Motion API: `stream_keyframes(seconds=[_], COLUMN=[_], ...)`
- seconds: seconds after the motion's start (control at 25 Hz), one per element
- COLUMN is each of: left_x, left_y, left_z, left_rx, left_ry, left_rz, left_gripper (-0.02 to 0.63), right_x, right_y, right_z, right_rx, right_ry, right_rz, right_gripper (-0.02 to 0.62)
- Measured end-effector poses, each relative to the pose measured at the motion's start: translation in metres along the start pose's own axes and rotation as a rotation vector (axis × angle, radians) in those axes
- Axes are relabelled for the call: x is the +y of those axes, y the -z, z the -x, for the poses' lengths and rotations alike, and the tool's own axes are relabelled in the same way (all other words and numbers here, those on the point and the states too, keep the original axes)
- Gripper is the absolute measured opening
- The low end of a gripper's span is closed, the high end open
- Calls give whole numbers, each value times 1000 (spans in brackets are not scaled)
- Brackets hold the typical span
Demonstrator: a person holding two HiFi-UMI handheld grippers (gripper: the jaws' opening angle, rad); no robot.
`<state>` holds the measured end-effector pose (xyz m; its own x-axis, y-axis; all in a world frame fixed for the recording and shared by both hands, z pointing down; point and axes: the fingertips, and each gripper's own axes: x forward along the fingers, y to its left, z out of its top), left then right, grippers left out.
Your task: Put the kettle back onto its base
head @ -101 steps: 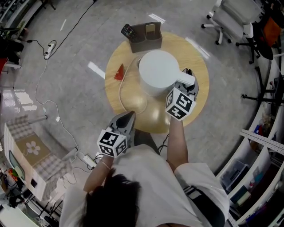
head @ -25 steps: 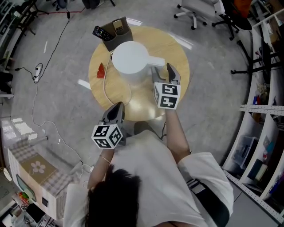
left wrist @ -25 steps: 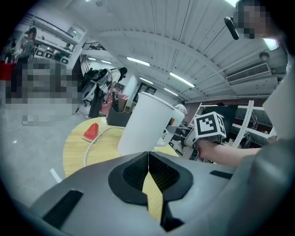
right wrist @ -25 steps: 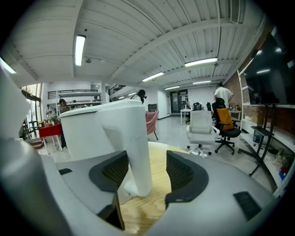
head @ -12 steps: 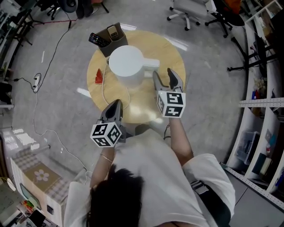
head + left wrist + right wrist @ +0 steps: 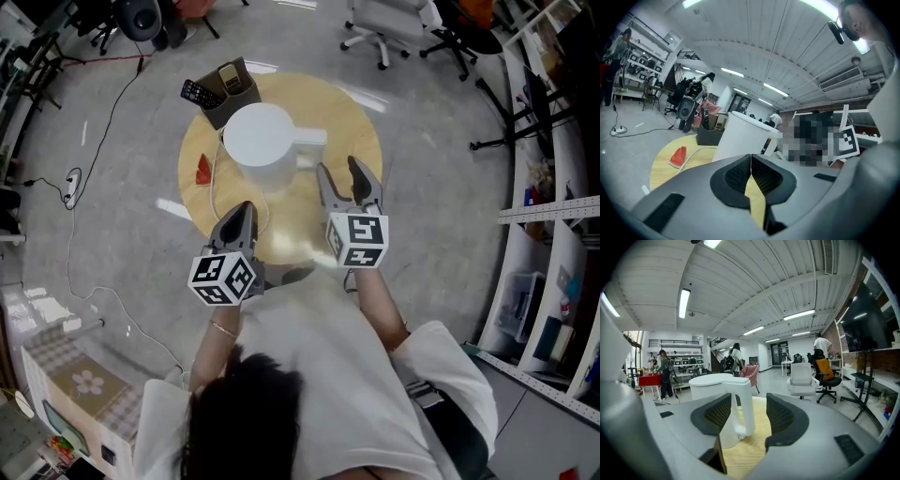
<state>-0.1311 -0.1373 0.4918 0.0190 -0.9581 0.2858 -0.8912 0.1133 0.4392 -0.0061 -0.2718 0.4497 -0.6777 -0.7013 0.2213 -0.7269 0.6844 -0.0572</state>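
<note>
On the round wooden table (image 6: 361, 117): a white electric kettle (image 6: 258, 139) stands upright in the far half, lid closed, with its white handle (image 6: 309, 138) pointing to the person's right.
Kettle's base: hidden under the kettle's body, so I cannot make it out in any view. A white cable (image 6: 214, 192) comes out at the kettle's left side and curls toward the near edge.
Left gripper (image 6: 245, 210): it hovers over the near-left part of the table, apart from the kettle. Its fingers (image 6: 736, 174) are pressed together with nothing between them.
Right gripper (image 6: 339, 171): it is held above the table, to the right of the kettle and nearer the person. Its fingers (image 6: 715, 413) stand wide apart and grasp nothing. In the right gripper view the handle shows in the gap, but beyond the tips and untouched.
Marker cubes: one white cube with black squares sits on the back of each gripper, toward the person.
Far edge of the table: a dark grey open box (image 6: 223, 108) sits just behind the kettle, with a black remote control (image 6: 197, 92) sticking out of it.
Left side of the table: a small red wedge (image 6: 202, 170) lies flat just beside the cable, apart from the kettle.
Person: a white shirt (image 6: 319, 375) seen from above, both forearms reaching forward.
Surroundings: grey floor, a white office chair (image 6: 384, 23) beyond the table, and shelving along the right.
</note>
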Motion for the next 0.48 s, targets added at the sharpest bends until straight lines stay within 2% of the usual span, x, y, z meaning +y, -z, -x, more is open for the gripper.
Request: stream_keyframes(seconds=[0.24, 0.48], left_x=[-25, -32], left_y=[-18, -34], left_z=[-8, -6], left_rx=[-63, -101], left_ry=[29, 46], left_rz=[-76, -110], left_gripper=[26, 26], right_x=[1, 20], right_y=[-5, -3], right_z=[16, 21], right_rx=[-8, -4], right_ry=[10, -6], right_rz=[60, 48], right_gripper=[242, 179])
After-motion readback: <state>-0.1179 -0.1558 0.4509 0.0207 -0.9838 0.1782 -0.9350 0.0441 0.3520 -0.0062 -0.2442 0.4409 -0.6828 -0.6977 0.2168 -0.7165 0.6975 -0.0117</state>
